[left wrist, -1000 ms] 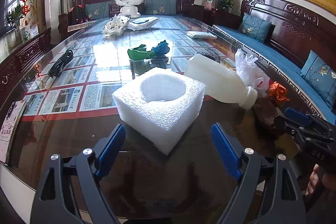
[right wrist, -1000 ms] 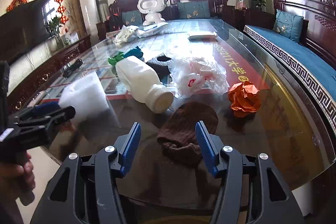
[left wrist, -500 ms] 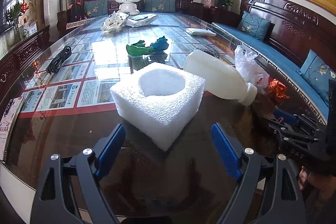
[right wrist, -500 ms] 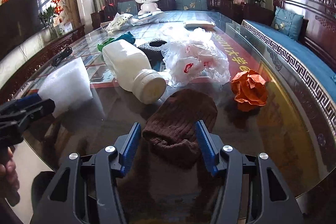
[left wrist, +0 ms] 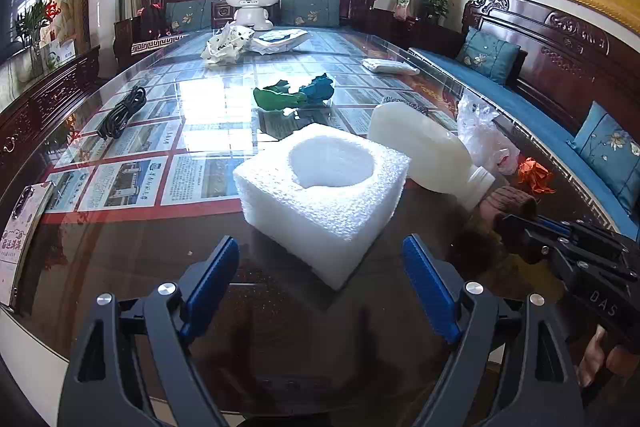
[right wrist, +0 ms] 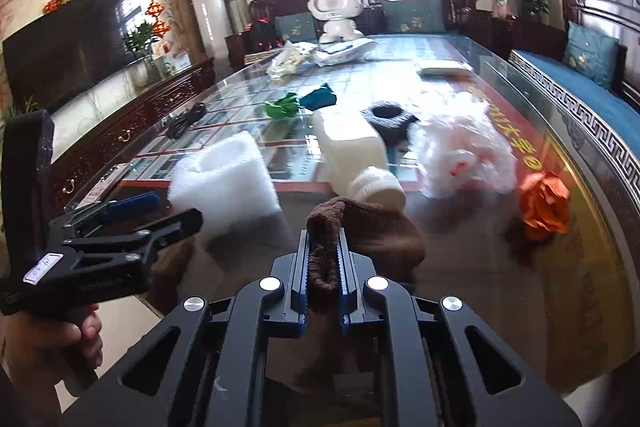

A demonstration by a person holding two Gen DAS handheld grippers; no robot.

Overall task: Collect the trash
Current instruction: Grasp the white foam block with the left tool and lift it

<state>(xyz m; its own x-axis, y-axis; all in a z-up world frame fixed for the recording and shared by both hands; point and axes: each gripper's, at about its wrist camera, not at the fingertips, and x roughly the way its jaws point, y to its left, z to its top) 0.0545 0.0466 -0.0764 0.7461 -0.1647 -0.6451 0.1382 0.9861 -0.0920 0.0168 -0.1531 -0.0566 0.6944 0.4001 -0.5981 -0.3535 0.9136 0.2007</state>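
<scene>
A: The right gripper (right wrist: 323,259) has just been closing, and now it is pinching a fold of the brown sock (right wrist: 372,231) tight between its blue pads (right wrist: 303,267).

B: Where is the sock sitting?

A: It is bunching up at the near edge of the glass table (right wrist: 500,287), touching the cap of the white bottle (right wrist: 352,155) that is lying on its side.

B: And the left gripper (left wrist: 320,291)?

A: It is hanging wide open, gripping nothing, with the corner of the white foam block (left wrist: 320,195) just ahead of its fingers.

B: Anything else lying about?

A: A clear plastic bag (right wrist: 464,147) is resting beside the bottle, and an orange paper ball (right wrist: 544,203) is sitting to its right.
</scene>
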